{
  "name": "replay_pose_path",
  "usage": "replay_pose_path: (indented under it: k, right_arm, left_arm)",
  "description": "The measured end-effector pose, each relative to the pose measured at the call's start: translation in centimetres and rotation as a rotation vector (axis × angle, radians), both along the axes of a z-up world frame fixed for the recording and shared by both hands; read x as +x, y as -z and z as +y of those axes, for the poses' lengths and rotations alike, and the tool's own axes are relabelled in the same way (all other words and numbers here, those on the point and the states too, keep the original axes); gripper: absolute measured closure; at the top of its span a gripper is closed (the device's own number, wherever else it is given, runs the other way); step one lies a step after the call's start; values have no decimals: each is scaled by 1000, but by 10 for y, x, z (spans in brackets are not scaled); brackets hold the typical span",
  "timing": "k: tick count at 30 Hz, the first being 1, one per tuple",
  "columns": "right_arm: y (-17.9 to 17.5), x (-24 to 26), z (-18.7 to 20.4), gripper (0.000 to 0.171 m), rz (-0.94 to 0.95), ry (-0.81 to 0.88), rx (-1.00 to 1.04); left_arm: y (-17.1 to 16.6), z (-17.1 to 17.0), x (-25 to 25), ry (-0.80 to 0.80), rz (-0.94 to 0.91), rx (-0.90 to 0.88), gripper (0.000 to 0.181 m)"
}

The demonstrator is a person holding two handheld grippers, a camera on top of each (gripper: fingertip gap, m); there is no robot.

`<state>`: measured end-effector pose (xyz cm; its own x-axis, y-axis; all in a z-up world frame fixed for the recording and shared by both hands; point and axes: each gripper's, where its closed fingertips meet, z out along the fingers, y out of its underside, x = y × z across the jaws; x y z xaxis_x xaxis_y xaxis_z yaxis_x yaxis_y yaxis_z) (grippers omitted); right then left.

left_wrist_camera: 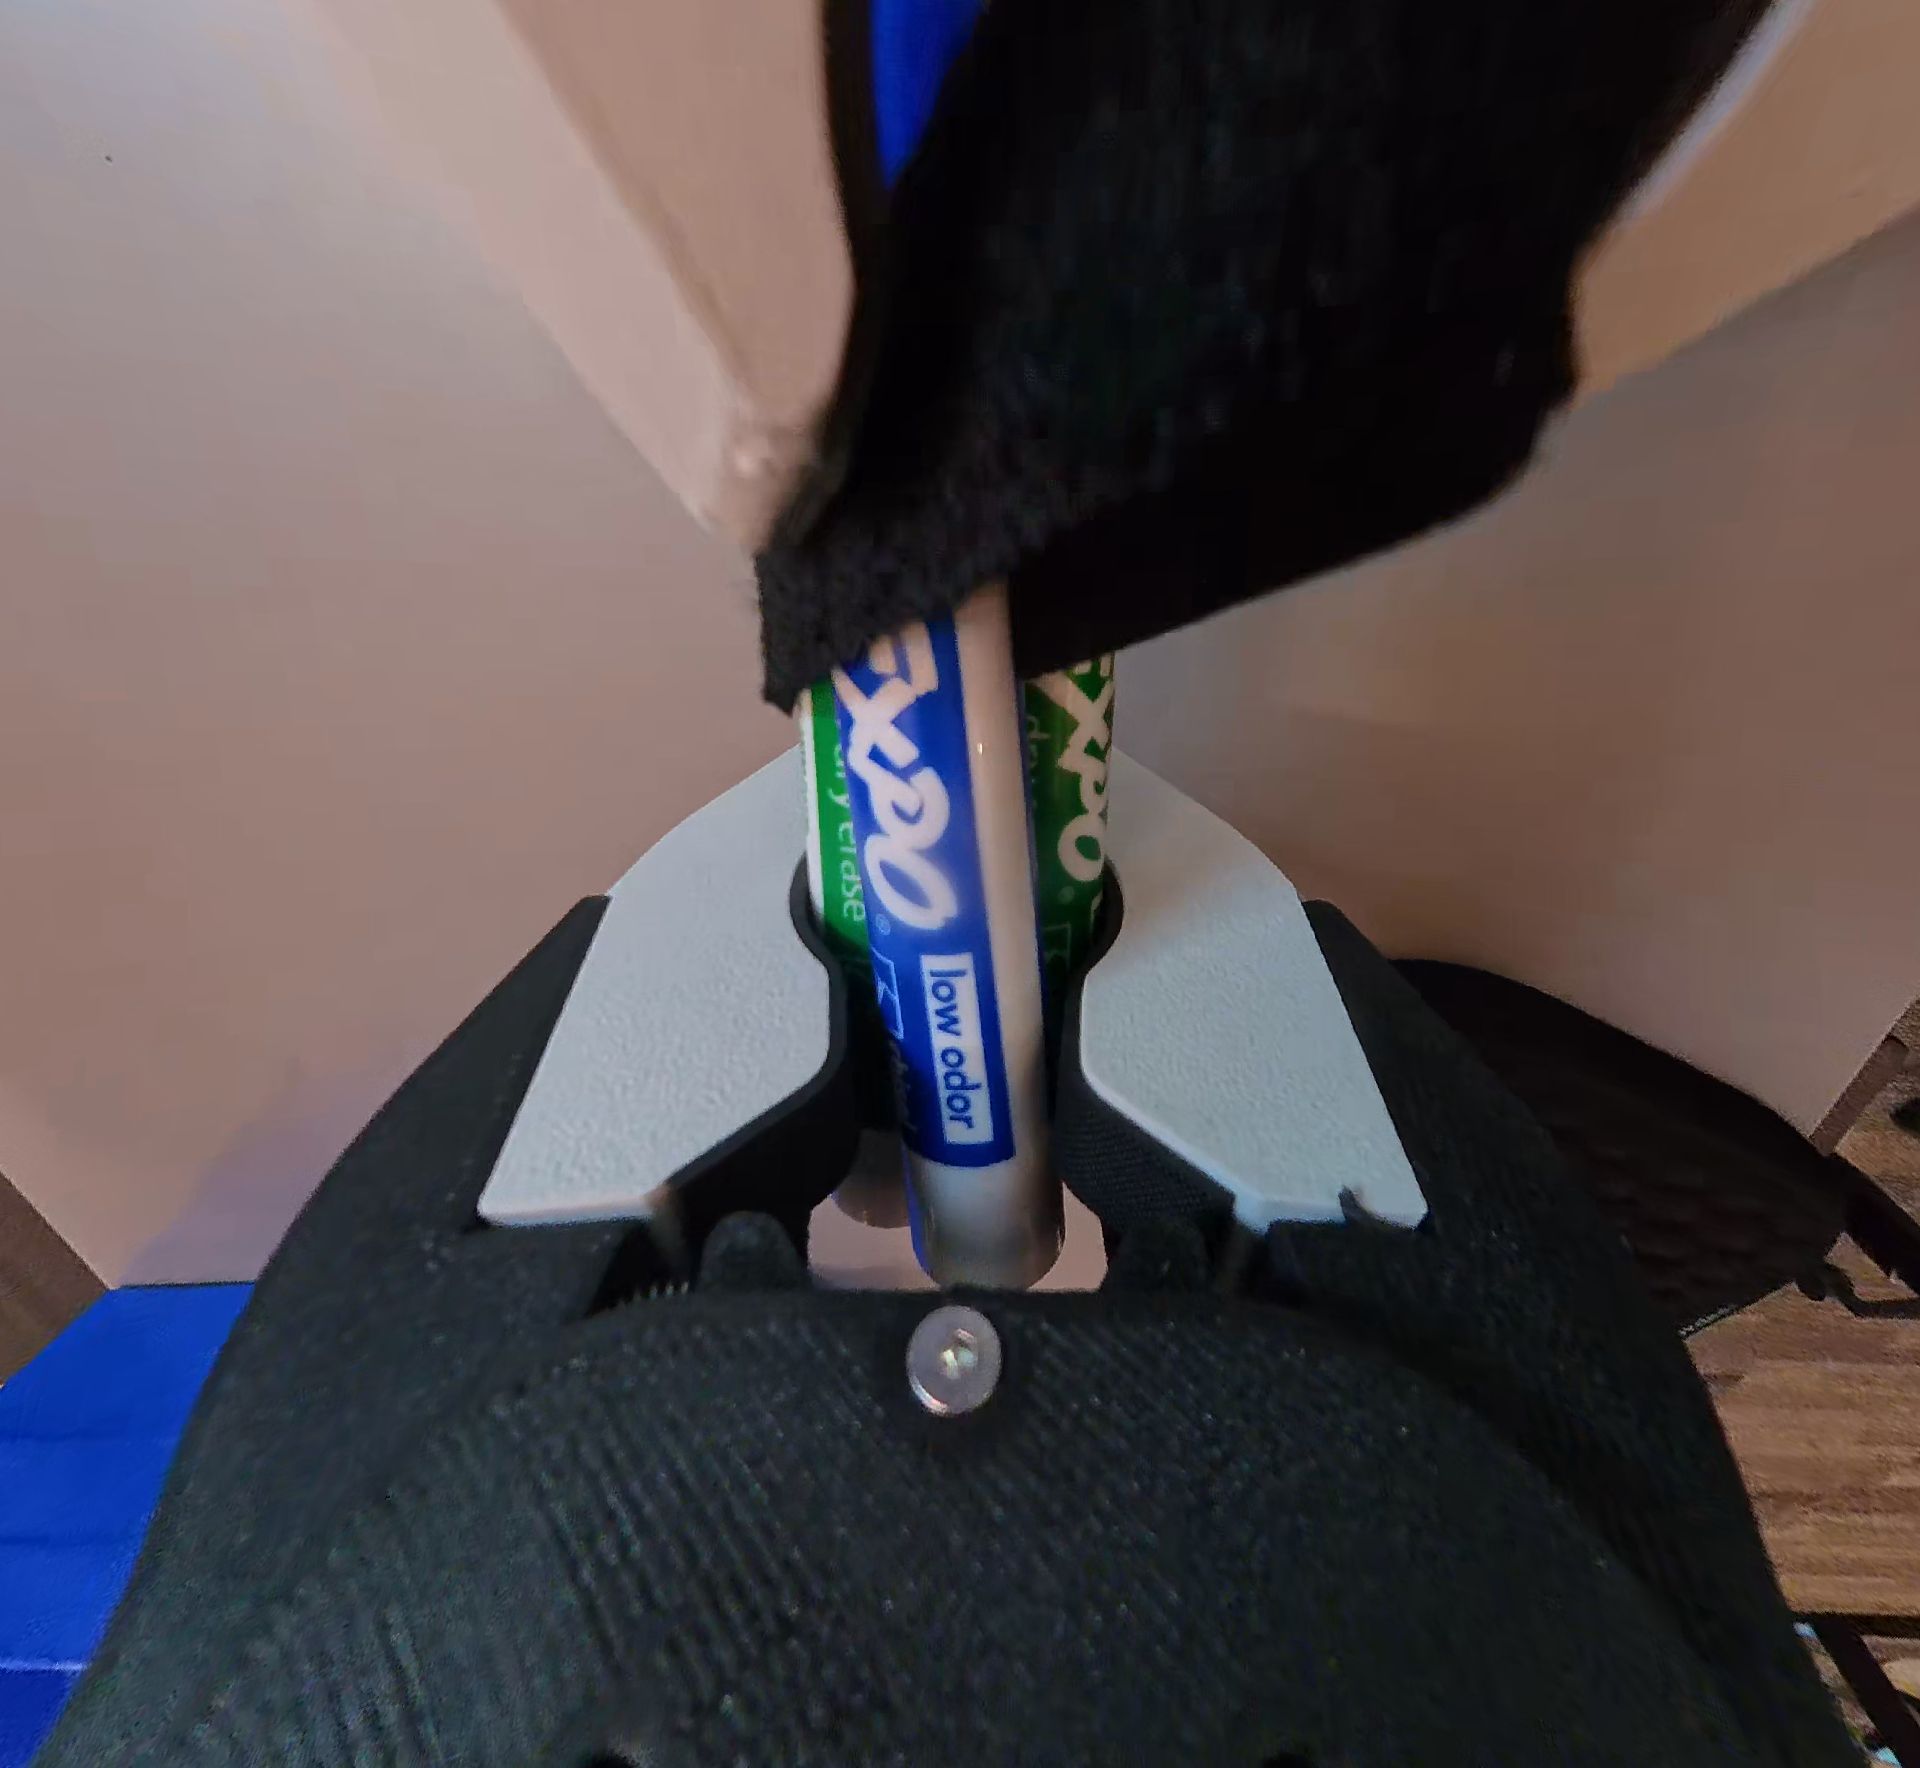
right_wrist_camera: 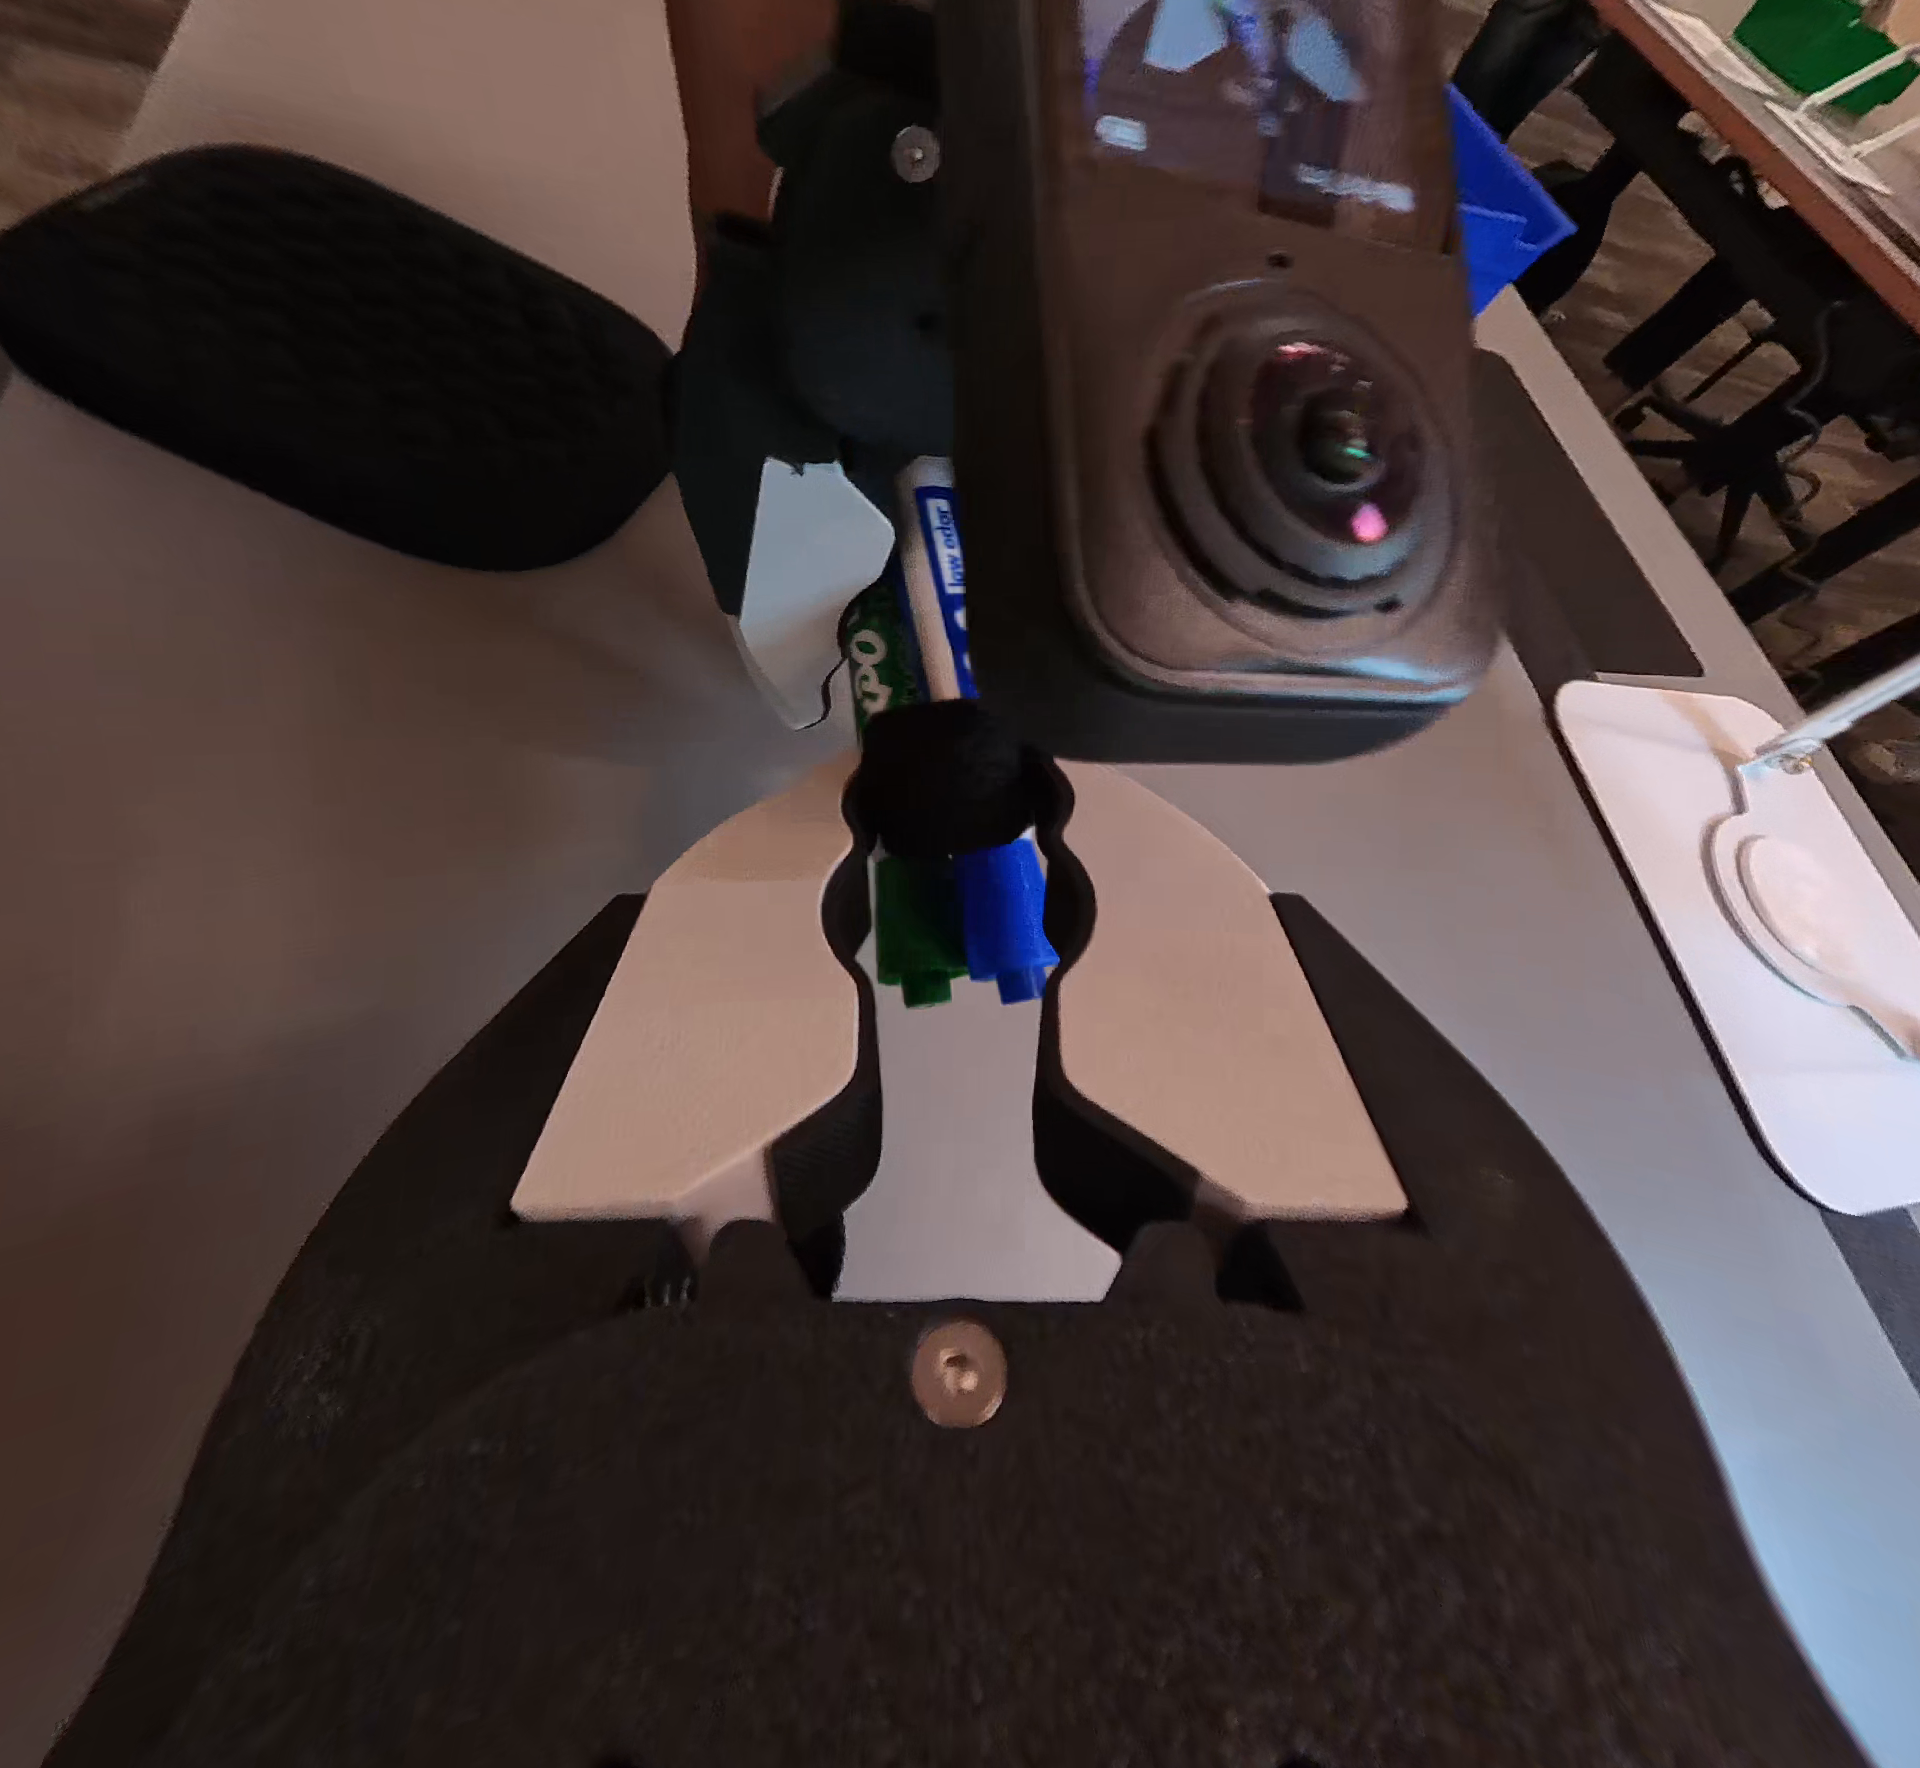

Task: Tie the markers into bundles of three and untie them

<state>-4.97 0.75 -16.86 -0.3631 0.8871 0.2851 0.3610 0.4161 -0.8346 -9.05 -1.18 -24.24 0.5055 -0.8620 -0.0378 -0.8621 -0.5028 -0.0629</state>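
The left tongs point(left_wrist_camera: 956, 897) are clenched on the marker bundle point(left_wrist_camera: 940, 887), one blue between two green, its long axis running straight out along the fingers. The black strap point(left_wrist_camera: 1247, 264) wraps the far half. The right tongs point(right_wrist_camera: 956, 845) close on that strap point(right_wrist_camera: 940, 799) from the cap end, lifted clear of the white table point(right_wrist_camera: 364, 783). Open room on both sides for a pull.

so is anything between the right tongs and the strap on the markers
Nothing visible. The right tongs already sit around the black strap wrapping the marker bundle, which the left tongs hold from the other end.
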Motion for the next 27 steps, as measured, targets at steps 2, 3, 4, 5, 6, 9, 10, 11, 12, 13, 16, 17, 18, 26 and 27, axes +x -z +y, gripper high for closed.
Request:
replay_pose_path:
  k: [2,3,4,5,6,9,10,11,12,13,16,17,18,26,27]
  right_arm:
    - [3,-1,-4,138,-16,-15,18]
    - [3,-2,-6,137,-22,-22,26]
    - [5,-2,-7,135,-29,-30,34]
    - [6,-3,-9,133,-36,-36,39]
    - [7,-3,-10,130,-44,-40,42]
    - [11,-4,-11,127,-55,-41,55]
    - [12,-4,-12,125,-54,-46,58]
    - [12,-4,-13,125,-51,-48,62]
    - [11,-4,-13,125,-45,-50,66]
    - [10,-4,-14,125,-41,-49,65]
    - [10,-4,-12,124,-36,-39,64]
    - [9,-5,-12,124,-21,-37,62]
    - [7,-5,-12,125,-7,-37,59]
    - [-8,-3,-18,126,120,-81,-2]
    - [-9,-2,-19,126,122,-96,4]
  left_arm:
    - [0,-1,2,4,-3,4,139]
    - [0,-1,3,7,-5,7,138]
    - [-1,-1,4,9,-8,11,139]
    - [-1,-2,5,12,-13,16,139]
    - [-2,-2,7,14,-20,20,138]
    - [-7,-3,13,24,-46,31,138]
    - [-9,-3,14,30,-47,35,138]
    - [-10,-3,14,38,-44,41,139]
    - [-10,-4,14,44,-43,47,139]
    - [-11,-4,15,44,-45,49,139]
    - [-15,-2,16,47,-59,65,138]
    - [-17,-2,17,47,-66,69,138]
    - [-18,-2,17,50,-68,71,138]
    - [-28,-6,20,73,-91,83,139]
    - [-28,-7,21,74,-95,80,139]
